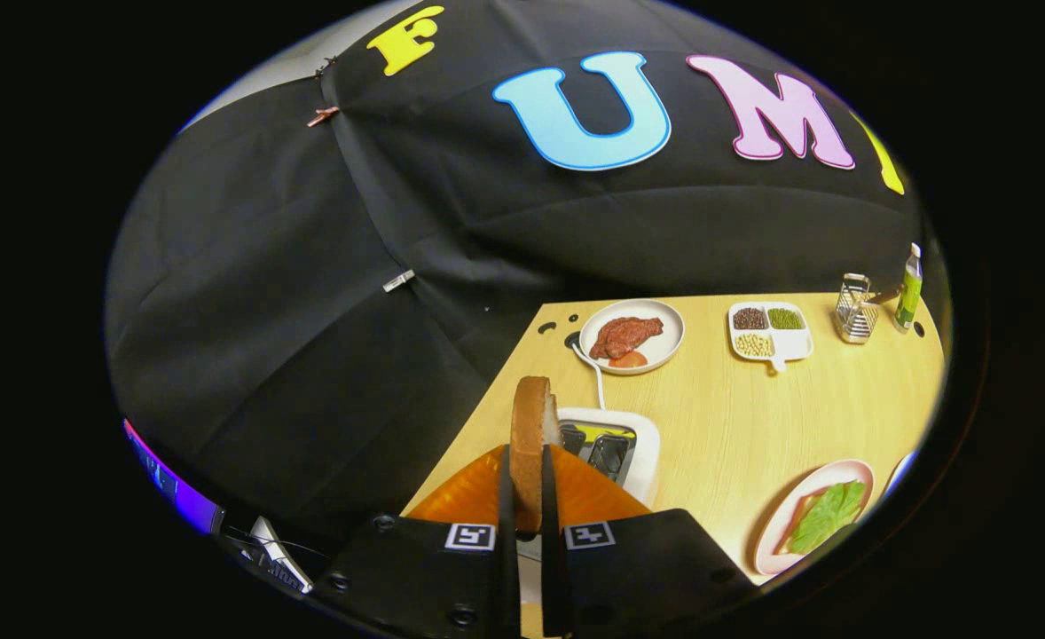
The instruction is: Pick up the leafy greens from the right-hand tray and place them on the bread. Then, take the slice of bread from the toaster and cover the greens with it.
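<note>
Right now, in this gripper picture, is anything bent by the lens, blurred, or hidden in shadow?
Gripper view: the fisheye lens curves the wooden table's edges. The bread slice, pinched upright in the hand-held gripper, is sharp; so are the toaster and the meat plate. The plate with greens is squeezed near the rim. Lighting is even, with no strong glare.

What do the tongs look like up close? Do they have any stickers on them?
The tongs have two thin, flat fingers standing close side by side. Each finger grows out of a chunky black block with small round screws. On top of each block sits a square black-and-white patterned marker, like a tiny puzzle code. Behind the fingers are ridged orange parts.
</note>
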The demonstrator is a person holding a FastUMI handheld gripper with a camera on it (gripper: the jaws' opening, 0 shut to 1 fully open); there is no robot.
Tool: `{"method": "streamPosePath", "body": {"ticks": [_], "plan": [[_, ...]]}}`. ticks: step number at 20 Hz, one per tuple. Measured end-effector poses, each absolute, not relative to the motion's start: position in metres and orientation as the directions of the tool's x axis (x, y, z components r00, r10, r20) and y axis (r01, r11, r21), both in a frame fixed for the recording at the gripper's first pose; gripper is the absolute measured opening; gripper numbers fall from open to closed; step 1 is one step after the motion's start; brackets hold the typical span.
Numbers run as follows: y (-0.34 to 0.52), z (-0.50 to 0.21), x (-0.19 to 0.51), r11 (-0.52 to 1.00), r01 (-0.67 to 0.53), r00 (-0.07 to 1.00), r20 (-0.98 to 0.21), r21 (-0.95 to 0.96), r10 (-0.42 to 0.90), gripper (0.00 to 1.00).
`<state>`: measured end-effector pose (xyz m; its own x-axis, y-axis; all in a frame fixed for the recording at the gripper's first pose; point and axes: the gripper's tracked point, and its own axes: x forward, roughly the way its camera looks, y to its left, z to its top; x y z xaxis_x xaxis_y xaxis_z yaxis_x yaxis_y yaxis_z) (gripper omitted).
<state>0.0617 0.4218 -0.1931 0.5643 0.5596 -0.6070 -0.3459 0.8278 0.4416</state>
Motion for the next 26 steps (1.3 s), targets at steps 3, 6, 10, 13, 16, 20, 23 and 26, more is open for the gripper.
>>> {"method": "streamPosePath", "body": {"ticks": [3,6,10,13,16,20,23,26], "plan": [[0.411,-0.168,0.064,0.816,-0.354,0.58,-0.577,0.457,0.575,0.14],[0.394,-0.144,0.069,0.809,-0.354,0.606,-0.544,0.469,0.58,0.14],[0.35,-0.137,0.072,0.82,-0.323,0.636,-0.533,0.473,0.558,0.14],[0.313,-0.154,0.071,0.836,-0.262,0.639,-0.563,0.482,0.524,0.14],[0.276,-0.177,0.065,0.849,-0.203,0.638,-0.591,0.488,0.493,0.14],[0.228,-0.205,0.056,0.86,-0.142,0.635,-0.622,0.49,0.459,0.14],[0.199,-0.23,0.048,0.859,-0.101,0.619,-0.644,0.502,0.449,0.14],[0.175,-0.254,0.041,0.854,-0.075,0.602,-0.66,0.515,0.45,0.14]]}}
